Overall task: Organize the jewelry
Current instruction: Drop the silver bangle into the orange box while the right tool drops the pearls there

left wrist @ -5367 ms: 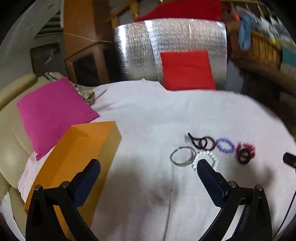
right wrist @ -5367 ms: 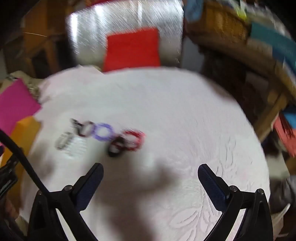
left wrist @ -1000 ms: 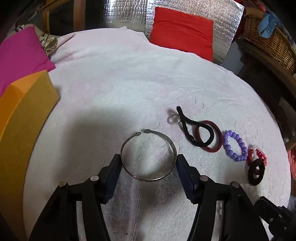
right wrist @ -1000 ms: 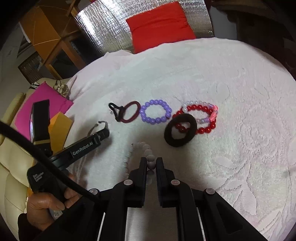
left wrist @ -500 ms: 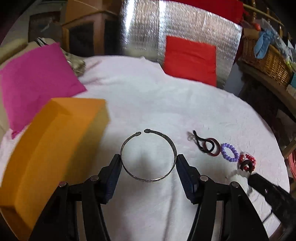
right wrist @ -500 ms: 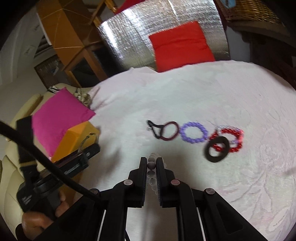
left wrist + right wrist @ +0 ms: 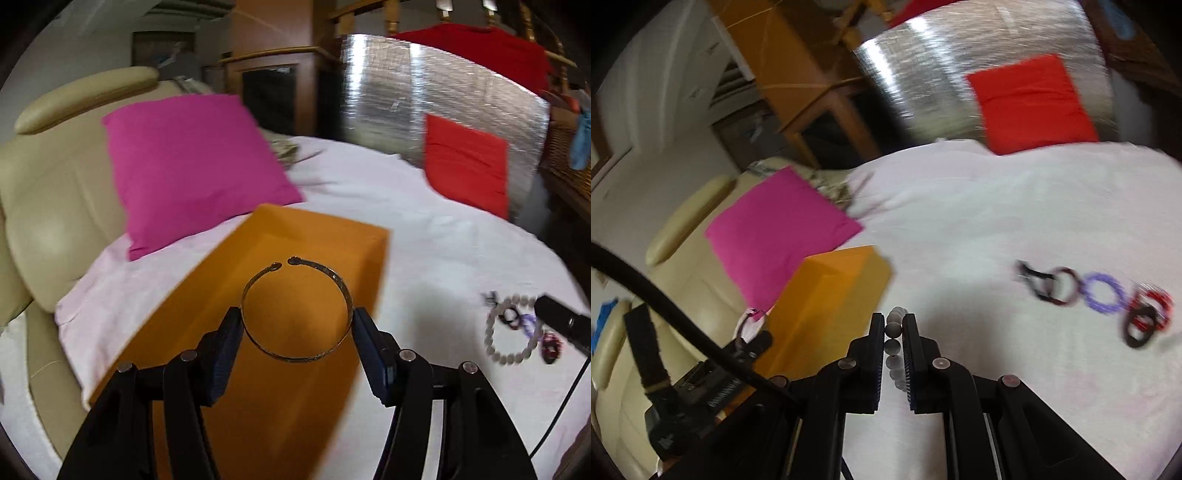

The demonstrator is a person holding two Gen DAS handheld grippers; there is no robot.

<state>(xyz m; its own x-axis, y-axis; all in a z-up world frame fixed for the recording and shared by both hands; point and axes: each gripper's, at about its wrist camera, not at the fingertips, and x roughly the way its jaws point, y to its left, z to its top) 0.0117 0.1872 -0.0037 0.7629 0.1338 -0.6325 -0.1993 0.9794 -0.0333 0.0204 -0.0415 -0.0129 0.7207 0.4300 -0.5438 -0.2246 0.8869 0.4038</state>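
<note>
Open silver bangle (image 7: 296, 309) over orange box (image 7: 284, 387); white bead bracelet (image 7: 894, 334) lifted.

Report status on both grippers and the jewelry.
Left gripper shut on metal bangle, over orange box. Right gripper shut on white bead bracelet. Nothing in the way.

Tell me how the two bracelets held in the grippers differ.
The metal bangle is a rigid open cuff with a gap; the white bead bracelet is a string of round beads. The bangle spans wide jaws of the left gripper; the beads sit pinched in the right gripper. Both are lifted.
</note>
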